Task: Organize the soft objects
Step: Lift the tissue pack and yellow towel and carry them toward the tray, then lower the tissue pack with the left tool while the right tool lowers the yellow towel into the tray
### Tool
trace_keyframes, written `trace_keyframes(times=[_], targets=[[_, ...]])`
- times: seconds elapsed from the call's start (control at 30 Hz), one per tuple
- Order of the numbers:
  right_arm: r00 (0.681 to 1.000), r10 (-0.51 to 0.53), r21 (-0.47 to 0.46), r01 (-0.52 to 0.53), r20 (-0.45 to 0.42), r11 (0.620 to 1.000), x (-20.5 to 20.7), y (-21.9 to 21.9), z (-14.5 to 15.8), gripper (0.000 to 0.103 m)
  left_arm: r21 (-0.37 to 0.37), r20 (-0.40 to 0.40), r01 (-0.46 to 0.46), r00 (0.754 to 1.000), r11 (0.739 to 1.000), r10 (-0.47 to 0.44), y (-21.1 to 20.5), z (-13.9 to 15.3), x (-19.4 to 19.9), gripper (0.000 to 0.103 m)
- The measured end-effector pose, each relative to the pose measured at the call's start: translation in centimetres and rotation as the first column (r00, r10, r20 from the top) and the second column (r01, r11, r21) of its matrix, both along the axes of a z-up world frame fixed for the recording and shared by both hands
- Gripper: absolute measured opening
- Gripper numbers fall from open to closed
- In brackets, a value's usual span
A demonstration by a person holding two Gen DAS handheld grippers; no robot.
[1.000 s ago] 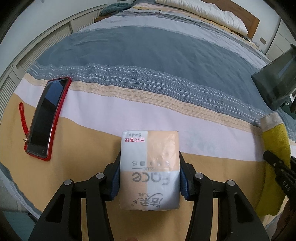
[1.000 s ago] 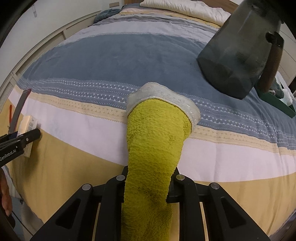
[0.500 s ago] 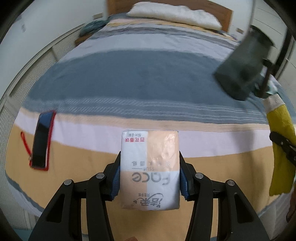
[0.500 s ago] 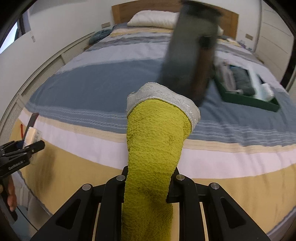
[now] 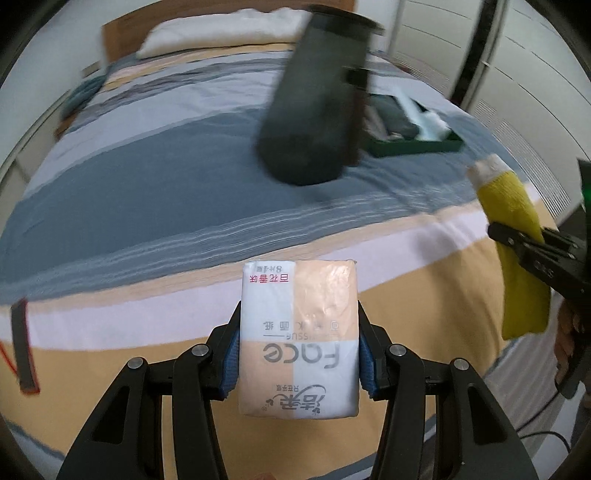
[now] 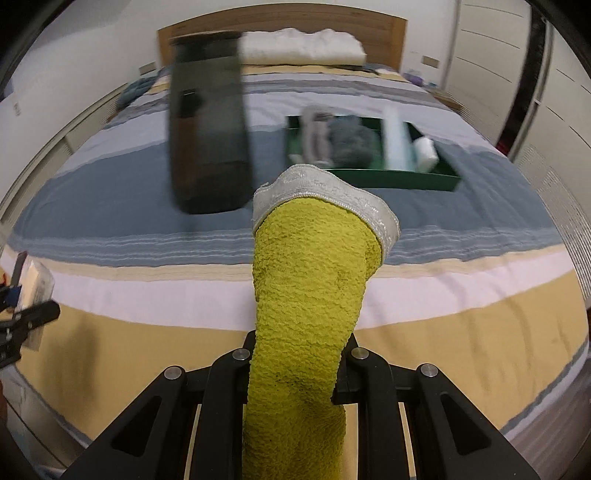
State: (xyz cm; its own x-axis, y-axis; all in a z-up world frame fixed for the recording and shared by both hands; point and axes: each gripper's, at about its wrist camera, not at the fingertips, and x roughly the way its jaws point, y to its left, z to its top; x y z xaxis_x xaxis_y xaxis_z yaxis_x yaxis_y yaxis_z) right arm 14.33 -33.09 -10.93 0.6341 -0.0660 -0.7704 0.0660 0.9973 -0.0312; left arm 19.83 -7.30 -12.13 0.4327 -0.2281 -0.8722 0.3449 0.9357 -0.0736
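Left tongs (image 5: 299, 354) are clenching a tissue pack (image 5: 299, 336) above the bed's (image 5: 147, 184) near edge. Right tongs (image 6: 297, 373) are pinching a yellow sock (image 6: 314, 295), also near edge. Farther in, mid-bed: dark container (image 6: 208, 122), green tray (image 6: 388, 177) toward the right edge.

A tissue pack (image 5: 299, 336) sits between the left gripper (image 5: 298, 354) fingers, above the bed (image 5: 147, 192). To its right a towel (image 6: 314, 295) hangs from the right gripper (image 6: 295, 369). Farther up the bed stands a tall container (image 6: 208, 122), a tray (image 6: 413, 179) just to its right (holding rolled items), and a pillow (image 6: 303, 46) behind both at the headboard (image 6: 384, 33).
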Motion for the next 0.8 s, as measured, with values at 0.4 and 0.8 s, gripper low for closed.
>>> trace_keyframes(times=[0.4, 0.8], targets=[[0.997, -0.059, -0.011, 0.059, 0.042, 0.998, 3.4, -7.5, 0.7, 0.018, -0.027, 0.043, 0.159, 0.987, 0.987, -0.157, -14.3, 2.5, 5.6, 0.046], [0.993, -0.057, -0.018, 0.059, 0.103, 0.998, 11.8, -13.4, 0.6, 0.018, -0.022, 0.155, 0.013, 0.988, 1.000, -0.009, -23.9, 3.9, 19.0, 0.046]])
